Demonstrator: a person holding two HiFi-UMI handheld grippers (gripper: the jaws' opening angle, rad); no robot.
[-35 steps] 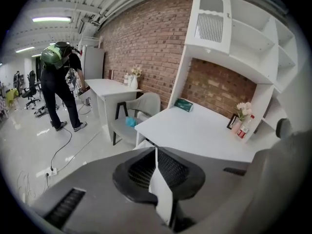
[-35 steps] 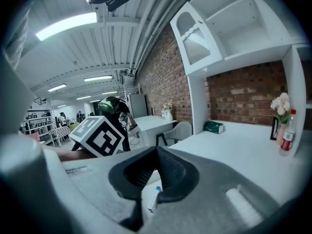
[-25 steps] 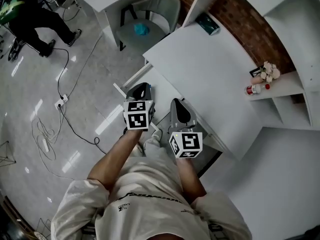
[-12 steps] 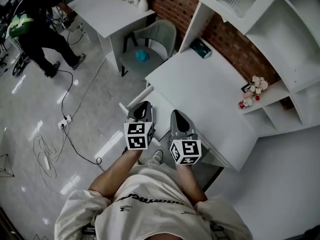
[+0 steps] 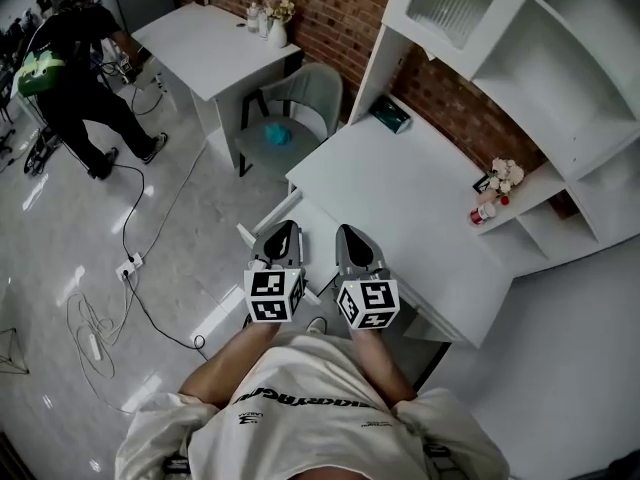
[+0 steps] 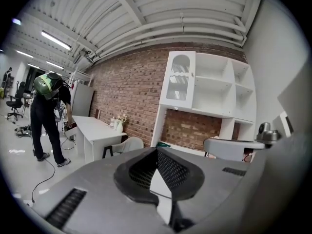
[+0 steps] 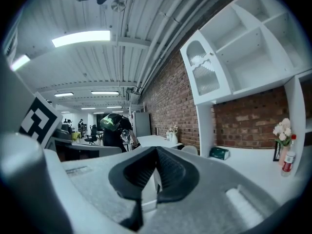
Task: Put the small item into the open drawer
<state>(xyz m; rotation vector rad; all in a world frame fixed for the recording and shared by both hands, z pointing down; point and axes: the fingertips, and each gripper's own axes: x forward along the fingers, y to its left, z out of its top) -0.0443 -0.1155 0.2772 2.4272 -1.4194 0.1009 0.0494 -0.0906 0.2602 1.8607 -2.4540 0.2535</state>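
Small item: I cannot tell which thing is meant; a red-capped bottle stands upright beside a bunch of flowers in the low shelf nook at the desk's far right end, well apart from both grippers
Drawer: the drawer is pulled out of the front edge of the white desk toward the person, its inside largely covered by the gripper tips in the head view
Left gripper: the left gripper is held above the drawer, jaws pressed together at the tips with nothing between them
Right gripper: the right gripper sits just beside it and parallel, jaws likewise closed tip to tip and empty
Arm pose: both bare forearms reach straight forward from the torso, close together; the grippers are about level and point toward the brick wall, marker cubes facing up
Surroundings: a teal box lies at the desk's back corner; a chair stands left of the desk; another person stands far left
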